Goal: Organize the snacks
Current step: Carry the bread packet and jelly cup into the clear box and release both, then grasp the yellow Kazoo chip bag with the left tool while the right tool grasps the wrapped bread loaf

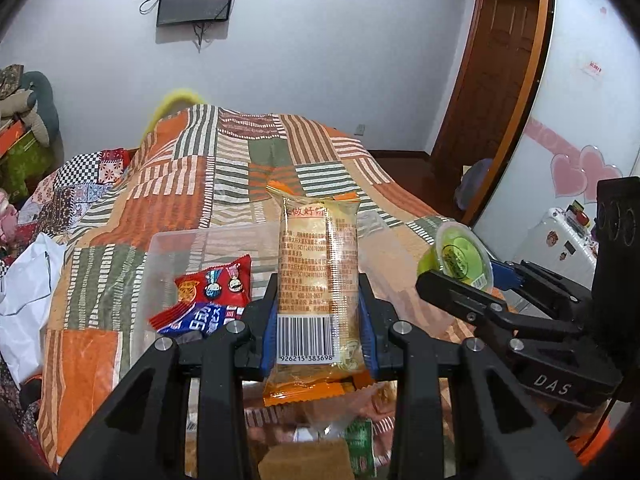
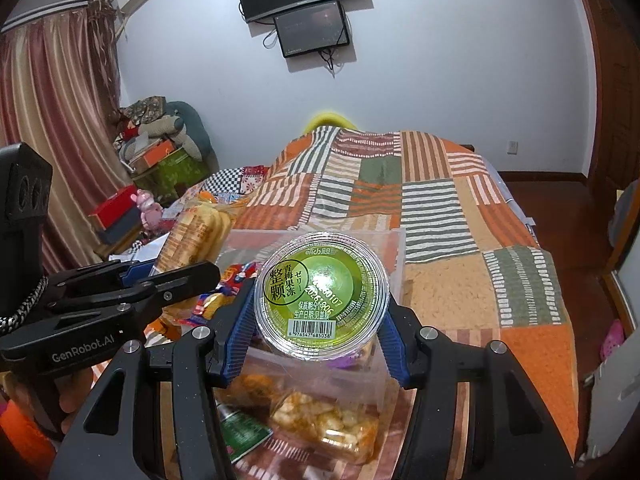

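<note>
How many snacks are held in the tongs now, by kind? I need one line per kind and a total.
Long orange-and-clear plastic cake packet, in the left tongs: 1
Round green jelly cup with clear rim, in the right tongs: 1
Total: 2

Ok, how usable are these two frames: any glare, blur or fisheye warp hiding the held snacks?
Left wrist view: sharp, barcode on the orange packet readable, some sheen on its wrapper, door frame bowed by fisheye, corners vignetted. Right wrist view: sharp too, print on the green jelly cup legible, faint glare on its clear rim, walls curved toward the edges.
</note>
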Action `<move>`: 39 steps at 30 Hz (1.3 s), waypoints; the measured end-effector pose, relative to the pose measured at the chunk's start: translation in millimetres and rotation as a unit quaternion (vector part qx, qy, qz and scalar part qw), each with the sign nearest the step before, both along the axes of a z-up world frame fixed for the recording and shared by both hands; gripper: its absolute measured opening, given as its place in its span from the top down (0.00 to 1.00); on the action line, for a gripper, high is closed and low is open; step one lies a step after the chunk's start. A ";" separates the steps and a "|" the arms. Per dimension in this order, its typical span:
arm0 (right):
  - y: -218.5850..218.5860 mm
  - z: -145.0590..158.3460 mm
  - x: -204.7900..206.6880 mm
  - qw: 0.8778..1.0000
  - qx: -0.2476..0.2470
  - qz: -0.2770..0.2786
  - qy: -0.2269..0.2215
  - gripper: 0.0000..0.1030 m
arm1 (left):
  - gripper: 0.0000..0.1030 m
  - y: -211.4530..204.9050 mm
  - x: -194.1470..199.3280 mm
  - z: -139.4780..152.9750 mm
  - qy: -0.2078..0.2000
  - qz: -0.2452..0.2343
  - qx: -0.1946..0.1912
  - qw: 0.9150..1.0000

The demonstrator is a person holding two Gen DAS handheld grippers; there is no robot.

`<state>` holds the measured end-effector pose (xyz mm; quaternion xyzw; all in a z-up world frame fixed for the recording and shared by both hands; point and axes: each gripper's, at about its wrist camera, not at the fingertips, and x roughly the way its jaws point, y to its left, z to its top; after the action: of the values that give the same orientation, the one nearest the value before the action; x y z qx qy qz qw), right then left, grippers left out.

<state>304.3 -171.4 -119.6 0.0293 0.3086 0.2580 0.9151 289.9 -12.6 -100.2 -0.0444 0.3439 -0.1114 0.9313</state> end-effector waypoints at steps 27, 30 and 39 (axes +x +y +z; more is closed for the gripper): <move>10.3 -21.8 21.1 0.999 -0.036 0.014 0.032 0.44 | 0.54 6.5 37.4 -34.1 0.074 0.021 -0.015 0.997; 8.0 -19.2 16.9 0.999 -0.033 0.014 0.030 0.44 | 0.52 8.0 28.3 -27.8 0.066 0.021 -0.014 0.998; 0.1 2.4 -11.9 1.000 -0.023 0.013 0.006 0.41 | 0.41 17.4 -22.3 -3.3 0.026 0.027 0.013 0.999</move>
<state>292.3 -171.3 -117.2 0.0058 0.3207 0.2629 0.9099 267.6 4.8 -103.5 -0.0443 0.3677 -0.0809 0.9254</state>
